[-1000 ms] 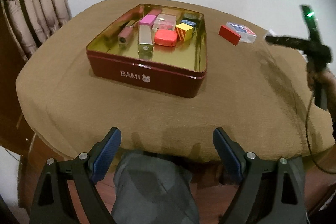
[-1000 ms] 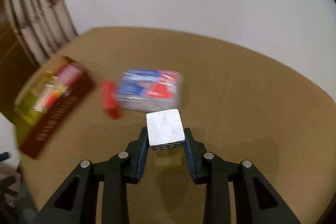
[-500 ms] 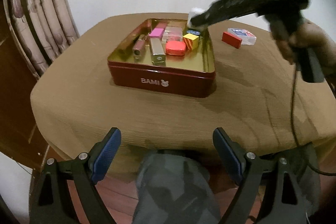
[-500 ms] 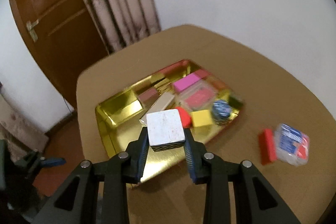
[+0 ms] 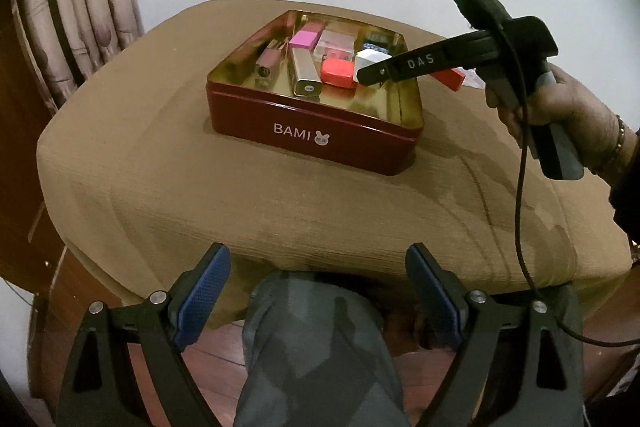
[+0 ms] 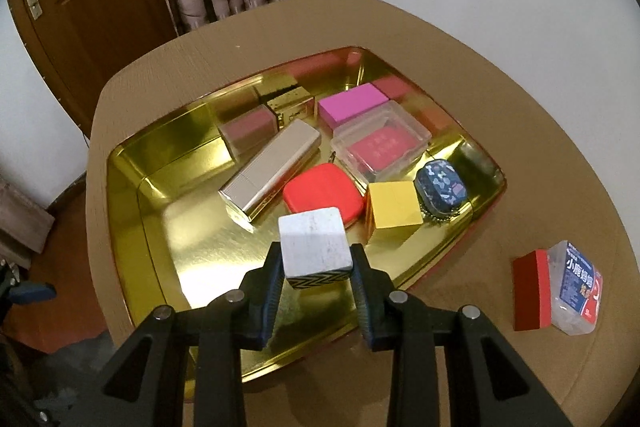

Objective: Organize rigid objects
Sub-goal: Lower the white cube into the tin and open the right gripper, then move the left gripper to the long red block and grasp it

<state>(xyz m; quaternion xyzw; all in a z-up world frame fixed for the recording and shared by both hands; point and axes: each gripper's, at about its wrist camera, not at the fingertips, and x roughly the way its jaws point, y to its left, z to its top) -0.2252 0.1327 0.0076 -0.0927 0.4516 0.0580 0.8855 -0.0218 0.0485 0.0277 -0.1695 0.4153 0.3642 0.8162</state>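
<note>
Fingers (image 6: 316, 269) pinching white cube (image 6: 314, 241) now hover lower over tin (image 6: 132, 187).

Left wrist view: low at the table's near edge, facing forward and slightly down, tin (image 5: 320, 143) at mid-frame, fairly far. Right wrist view: close above the tin (image 6: 132, 227), angled steeply down. Shared: tin, its contents, brown tabletop (image 5: 200, 195).

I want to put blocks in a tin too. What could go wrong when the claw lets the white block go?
The right claw holds the white block above the tin, close to the red case and yellow cube. Dropped here, it might land on the red case and tip. Lowering could also bump the yellow cube. The gold floor nearer the claw looks safer.
</note>
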